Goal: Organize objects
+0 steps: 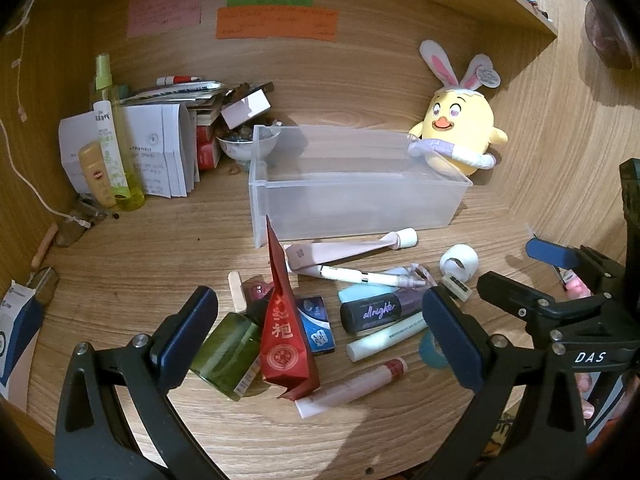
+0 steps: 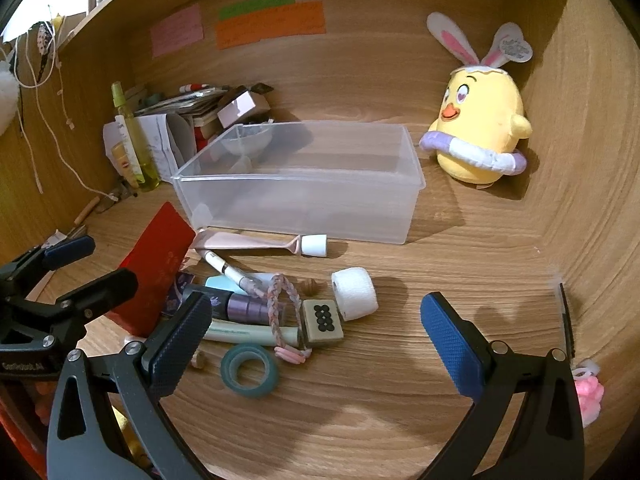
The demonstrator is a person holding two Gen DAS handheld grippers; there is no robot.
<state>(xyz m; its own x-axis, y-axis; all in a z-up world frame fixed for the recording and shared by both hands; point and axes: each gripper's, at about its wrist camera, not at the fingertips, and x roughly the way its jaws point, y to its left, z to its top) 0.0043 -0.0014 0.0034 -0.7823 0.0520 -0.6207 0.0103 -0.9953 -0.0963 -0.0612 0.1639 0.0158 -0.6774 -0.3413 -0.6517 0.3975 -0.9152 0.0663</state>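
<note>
Your left tongs (image 1: 320, 336) are spread wide with nothing between them, hovering over the pile of small things on the wooden surface (image 1: 140, 264). Under them lie a green bottle (image 1: 226, 354), a red foil pouch (image 1: 284, 332) standing upright, a small blue box (image 1: 318, 326) and a dark "allnighter" bottle (image 1: 376, 312).

Your right tongs (image 2: 316, 340) are spread just as wide and also hold nothing. Between their fingers you see a teal tape ring (image 2: 250, 370), a tile with black dots (image 2: 322, 322) and a white roll (image 2: 354, 294) touching it.

The clear plastic bin (image 2: 304, 196) sits empty just behind the pile, a pink tube (image 2: 256, 242) lying along its front wall. The yellow plush chick (image 2: 480, 136) stands to the bin's right.
</note>
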